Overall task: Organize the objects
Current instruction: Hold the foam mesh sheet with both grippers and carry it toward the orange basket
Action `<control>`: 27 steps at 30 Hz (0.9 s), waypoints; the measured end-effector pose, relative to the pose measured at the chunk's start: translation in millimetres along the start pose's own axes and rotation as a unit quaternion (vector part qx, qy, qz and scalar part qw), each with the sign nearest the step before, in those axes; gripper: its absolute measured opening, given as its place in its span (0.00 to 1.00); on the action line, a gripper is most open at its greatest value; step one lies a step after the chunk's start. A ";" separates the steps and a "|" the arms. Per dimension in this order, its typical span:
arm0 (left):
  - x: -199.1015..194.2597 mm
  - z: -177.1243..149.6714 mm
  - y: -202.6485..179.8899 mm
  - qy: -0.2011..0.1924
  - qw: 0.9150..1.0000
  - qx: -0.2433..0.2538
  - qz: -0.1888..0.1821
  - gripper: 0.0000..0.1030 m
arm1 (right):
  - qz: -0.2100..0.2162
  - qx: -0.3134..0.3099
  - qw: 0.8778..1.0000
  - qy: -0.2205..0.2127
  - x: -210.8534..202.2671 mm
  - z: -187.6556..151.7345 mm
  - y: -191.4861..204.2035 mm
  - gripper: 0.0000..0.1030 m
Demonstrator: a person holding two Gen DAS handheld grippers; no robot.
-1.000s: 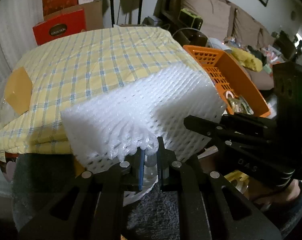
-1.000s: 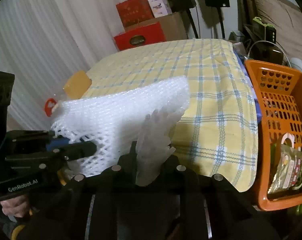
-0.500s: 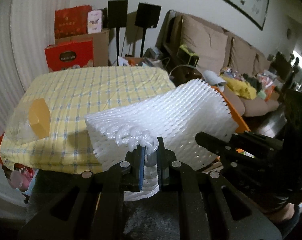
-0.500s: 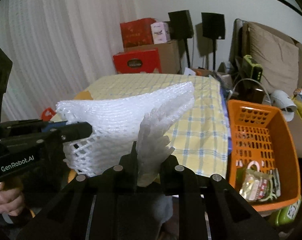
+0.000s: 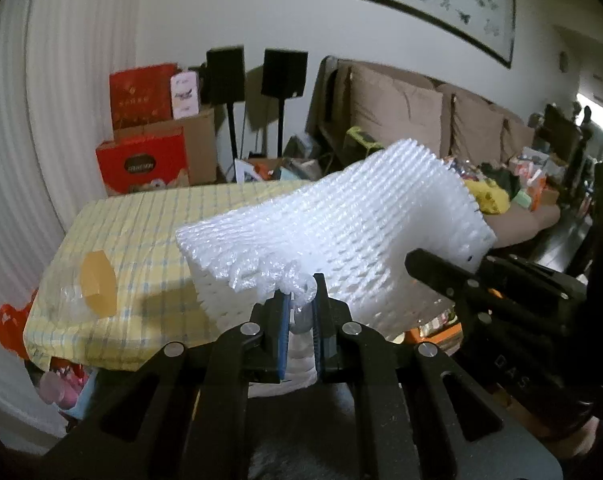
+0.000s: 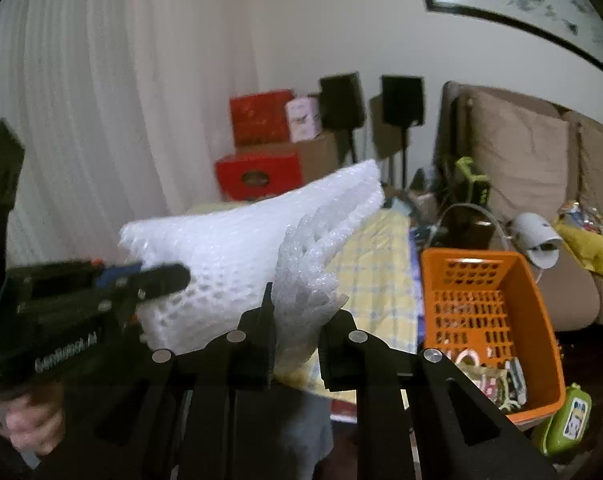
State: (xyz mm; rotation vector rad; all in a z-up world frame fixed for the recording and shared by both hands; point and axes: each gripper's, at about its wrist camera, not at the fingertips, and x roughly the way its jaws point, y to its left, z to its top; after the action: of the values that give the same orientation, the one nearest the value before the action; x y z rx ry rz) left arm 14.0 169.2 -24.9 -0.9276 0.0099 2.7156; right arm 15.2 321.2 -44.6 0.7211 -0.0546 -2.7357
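Above the checked counter [image 5: 149, 240], white foam netting [image 5: 341, 232] hangs between both tongs: left tongs [image 5: 301, 320] clamped on a bunched corner, right tongs [image 6: 297, 320] clamped on the opposite edge. Step in hand, judged: carrying the sheet clear for stowing. Orange basket [image 6: 541, 320] sits at 3 o'clock in the right view; next move likely needs folding first. Netting: soft, springy, diamond-meshed, translucent. Basket: rigid perforated plastic.
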 end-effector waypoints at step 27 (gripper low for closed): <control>-1.0 25.1 -23.7 -0.025 1.000 0.007 -0.012 0.09 | -0.018 -0.004 1.000 -0.017 -23.1 8.8 -21.2 0.16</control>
State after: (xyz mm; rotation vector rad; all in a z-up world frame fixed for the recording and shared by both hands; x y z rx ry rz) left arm 5.8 194.1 -2.5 -0.8510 0.0073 2.7125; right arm 23.8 348.0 -28.4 0.6799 -0.0389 -2.7817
